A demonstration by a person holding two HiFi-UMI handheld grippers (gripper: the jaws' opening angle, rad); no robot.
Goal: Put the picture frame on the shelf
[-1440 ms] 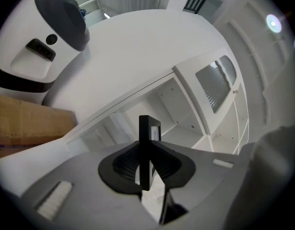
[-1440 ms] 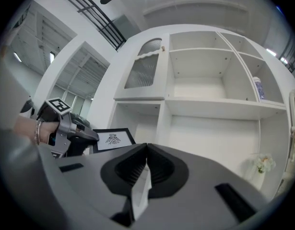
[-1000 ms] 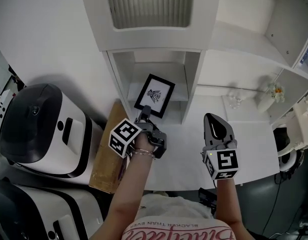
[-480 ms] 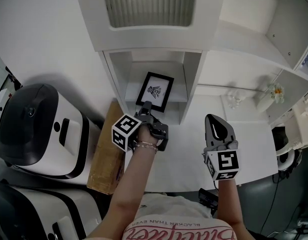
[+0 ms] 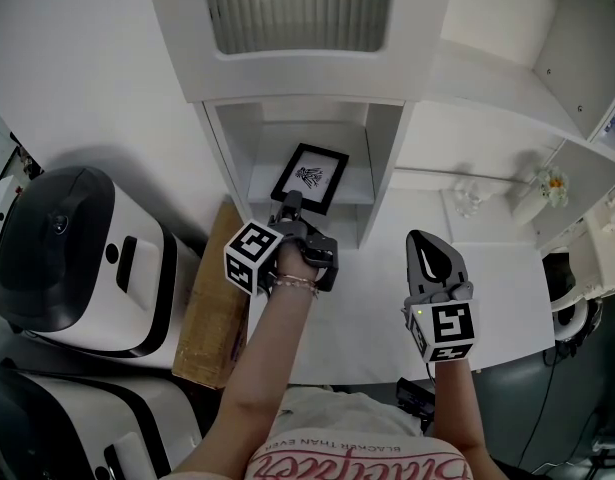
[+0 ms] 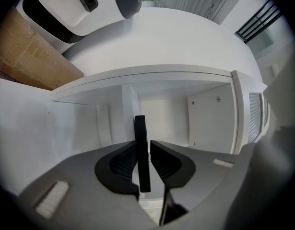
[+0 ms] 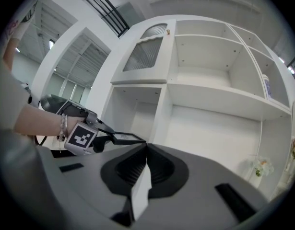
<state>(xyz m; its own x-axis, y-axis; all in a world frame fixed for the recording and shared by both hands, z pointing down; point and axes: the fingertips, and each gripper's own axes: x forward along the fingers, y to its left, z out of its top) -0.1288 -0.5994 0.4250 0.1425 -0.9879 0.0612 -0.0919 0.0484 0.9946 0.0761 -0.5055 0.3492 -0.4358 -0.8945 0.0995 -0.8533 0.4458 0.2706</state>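
Note:
A black picture frame [image 5: 311, 176] with a white mat and a small dark print is tilted inside the lower cubby of the white shelf [image 5: 383, 158]. My left gripper [image 5: 291, 208] is shut on its near edge, just in front of the cubby opening. In the left gripper view the frame [image 6: 140, 128] shows edge-on between the pads, with the cubby's back wall behind it. My right gripper [image 5: 427, 240] hovers over the white tabletop [image 5: 507, 298] to the right, shut and holding nothing. The right gripper view shows its own jaws closed [image 7: 146, 150] and the left gripper [image 7: 105, 136] holding the frame [image 7: 129, 138].
Two large white-and-black machines [image 5: 77, 258] stand at the left, with a cardboard box [image 5: 212, 313] beside them. A glass [image 5: 470, 200] and a small vase of flowers [image 5: 543, 190] sit on the counter at the right. More open shelf bays [image 7: 219, 56] rise above.
My left gripper has carried the frame a little further toward the cubby and rolled it slightly. The right gripper has stayed where it was.

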